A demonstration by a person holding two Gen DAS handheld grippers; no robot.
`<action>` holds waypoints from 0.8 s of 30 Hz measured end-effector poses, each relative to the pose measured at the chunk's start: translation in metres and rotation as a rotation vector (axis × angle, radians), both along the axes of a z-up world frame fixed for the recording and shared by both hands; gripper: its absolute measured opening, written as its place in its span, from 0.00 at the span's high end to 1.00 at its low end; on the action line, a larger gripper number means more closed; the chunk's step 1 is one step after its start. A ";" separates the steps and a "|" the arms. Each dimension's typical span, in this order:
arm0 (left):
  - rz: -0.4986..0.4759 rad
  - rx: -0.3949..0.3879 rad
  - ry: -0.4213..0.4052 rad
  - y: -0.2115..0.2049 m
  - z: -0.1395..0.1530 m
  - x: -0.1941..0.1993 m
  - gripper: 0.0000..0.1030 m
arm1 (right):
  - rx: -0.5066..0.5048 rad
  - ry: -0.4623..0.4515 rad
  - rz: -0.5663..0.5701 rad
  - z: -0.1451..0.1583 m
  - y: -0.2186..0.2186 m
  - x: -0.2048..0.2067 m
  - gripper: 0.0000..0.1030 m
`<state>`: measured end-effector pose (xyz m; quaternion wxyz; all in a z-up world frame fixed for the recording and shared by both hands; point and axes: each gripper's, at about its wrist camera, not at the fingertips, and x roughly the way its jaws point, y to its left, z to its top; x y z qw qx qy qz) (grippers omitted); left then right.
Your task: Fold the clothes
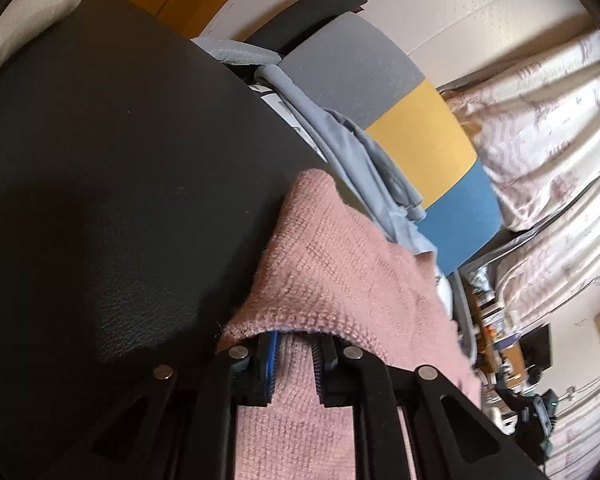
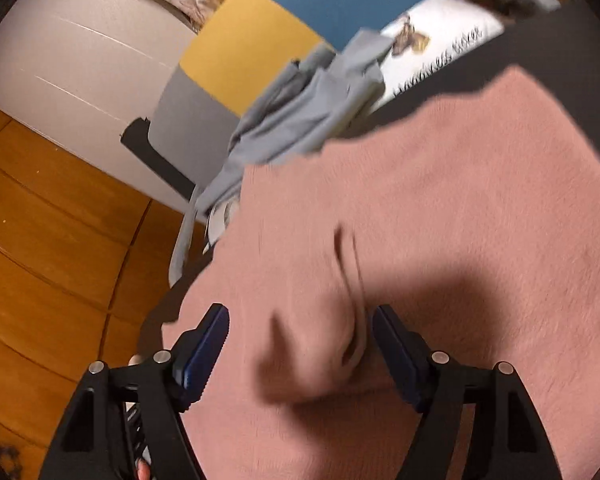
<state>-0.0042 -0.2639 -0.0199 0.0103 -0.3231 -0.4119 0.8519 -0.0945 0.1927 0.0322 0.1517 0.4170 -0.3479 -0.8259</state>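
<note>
A pink knit garment (image 1: pixel 340 264) lies on a black leather-like surface (image 1: pixel 100 160). My left gripper (image 1: pixel 296 344) is shut on a fold of it, and the cloth drapes over both fingertips and runs back between the fingers. In the right wrist view the same pink garment (image 2: pixel 440 200) spreads wide and blurred. My right gripper (image 2: pixel 300 320) hovers just over it, open. A raised wrinkle of pink cloth sits between the blue pads (image 2: pixel 204 344), which do not press on it.
A crumpled grey-blue garment (image 2: pixel 300 120) lies at the far edge of the black surface (image 2: pixel 540 40), beside a white printed cloth (image 2: pixel 440 48). Behind stands a grey, yellow and blue panel (image 1: pixel 420 140). Wooden floor (image 2: pixel 40 240) lies to the left, and patterned bedding (image 1: pixel 540 120) to the right.
</note>
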 end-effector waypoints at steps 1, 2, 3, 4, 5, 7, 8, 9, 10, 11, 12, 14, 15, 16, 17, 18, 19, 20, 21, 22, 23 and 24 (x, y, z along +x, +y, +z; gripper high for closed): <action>0.001 0.024 0.009 -0.003 -0.001 0.001 0.87 | 0.015 -0.018 0.009 0.000 -0.002 -0.005 0.27; 0.012 0.062 0.019 -0.007 -0.003 0.002 0.87 | 0.035 -0.036 0.024 0.000 -0.006 -0.010 0.32; 0.026 0.090 0.031 -0.010 -0.005 0.004 0.87 | 0.063 -0.053 0.053 0.000 -0.012 -0.015 0.54; 0.039 0.103 0.038 -0.013 -0.006 0.005 0.87 | 0.098 -0.065 0.087 0.001 -0.021 -0.020 0.75; 0.052 0.114 0.046 -0.015 -0.007 0.006 0.87 | 0.148 -0.064 0.130 0.003 -0.034 -0.025 0.94; 0.075 0.130 0.061 -0.019 -0.009 0.011 0.88 | 0.214 0.010 0.199 0.019 -0.054 -0.029 0.94; 0.081 0.131 0.065 -0.020 -0.010 0.012 0.88 | 0.252 0.069 0.217 0.030 -0.062 -0.028 0.94; 0.083 0.127 0.063 -0.019 -0.010 0.012 0.87 | 0.293 0.125 0.228 0.041 -0.069 -0.027 0.94; 0.085 0.123 0.061 -0.019 -0.011 0.012 0.88 | 0.344 0.156 0.219 0.048 -0.074 -0.027 0.94; 0.087 0.120 0.055 -0.019 -0.011 0.011 0.88 | 0.399 0.147 0.200 0.048 -0.076 -0.029 0.94; 0.089 0.118 0.049 -0.019 -0.011 0.010 0.89 | 0.444 0.131 0.181 0.045 -0.077 -0.031 0.94; 0.094 0.117 0.039 -0.020 -0.011 0.009 0.90 | 0.492 0.070 0.149 0.028 -0.072 -0.038 0.94; 0.087 0.105 0.021 -0.019 -0.010 0.008 0.91 | 0.505 0.034 0.144 0.016 -0.069 -0.041 0.94; 0.079 0.092 0.002 -0.018 -0.009 0.007 0.91 | 0.502 0.012 0.137 0.006 -0.065 -0.042 0.93; 0.068 0.079 -0.017 -0.017 -0.006 0.007 0.91 | 0.464 0.022 0.127 0.003 -0.057 -0.040 0.93; 0.051 0.063 -0.042 -0.014 -0.001 0.010 0.90 | 0.437 0.025 0.120 0.001 -0.051 -0.038 0.84; 0.033 0.046 -0.068 -0.011 0.003 0.013 0.90 | 0.435 0.015 0.117 0.004 -0.047 -0.035 0.78; 0.006 0.024 -0.090 -0.006 0.009 0.018 0.89 | 0.442 0.009 0.110 0.006 -0.045 -0.032 0.70; -0.029 -0.005 -0.102 0.000 0.017 0.027 0.89 | 0.476 0.012 0.087 0.009 -0.046 -0.029 0.70; -0.056 -0.037 -0.074 0.007 0.029 0.037 0.89 | 0.511 0.028 0.052 0.016 -0.043 -0.022 0.70; -0.082 -0.069 -0.043 0.013 0.040 0.047 0.88 | 0.519 0.055 0.026 0.024 -0.038 -0.011 0.70; -0.098 -0.130 -0.009 0.020 0.052 0.048 0.86 | 0.511 0.079 0.016 0.029 -0.037 -0.005 0.71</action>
